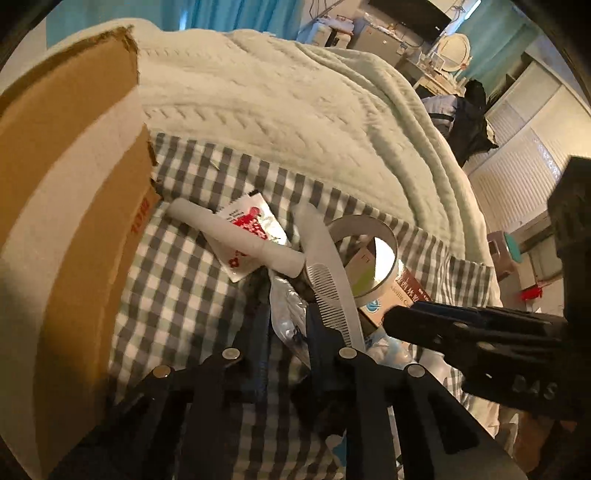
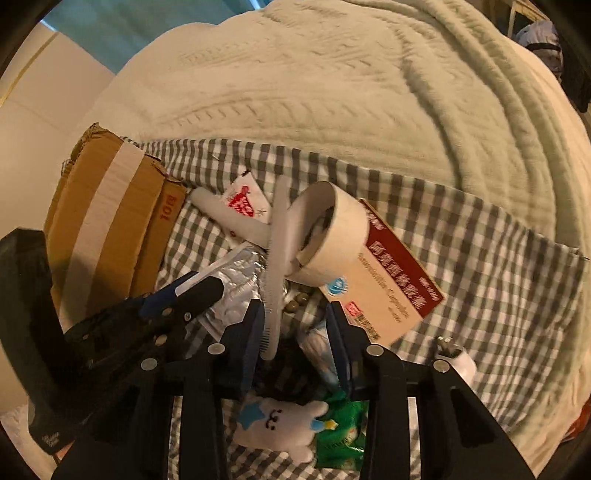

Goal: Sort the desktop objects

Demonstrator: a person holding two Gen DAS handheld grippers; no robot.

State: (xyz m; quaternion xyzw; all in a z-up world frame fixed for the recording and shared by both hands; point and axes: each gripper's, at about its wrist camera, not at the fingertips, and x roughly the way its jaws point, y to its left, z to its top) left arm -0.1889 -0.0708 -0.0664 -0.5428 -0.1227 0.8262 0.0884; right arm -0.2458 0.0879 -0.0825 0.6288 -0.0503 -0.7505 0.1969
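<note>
Both wrist cams sat low and close over the pile, looking forward along their jaws toward the blanket [image 2: 332, 92]. Shared: comb [image 1: 332, 291], tape roll [image 2: 332, 236], box [image 1: 74, 221]; each saw the other gripper.

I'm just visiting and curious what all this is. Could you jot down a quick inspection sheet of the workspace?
Surface: checked cloth spread over a pale knitted blanket.
Job's things: comb, tape roll, medicine box, white tube, red-printed sachet, foil pack, all heaped and overlapping.
Clutter: plush toy, green packet, cardboard box at the left.
Tongs: left tongs open over the foil pack; right tongs open, by the comb's end.
Cables: nothing seen.
Surroundings: bedroom, teal curtains, round mirror.
</note>
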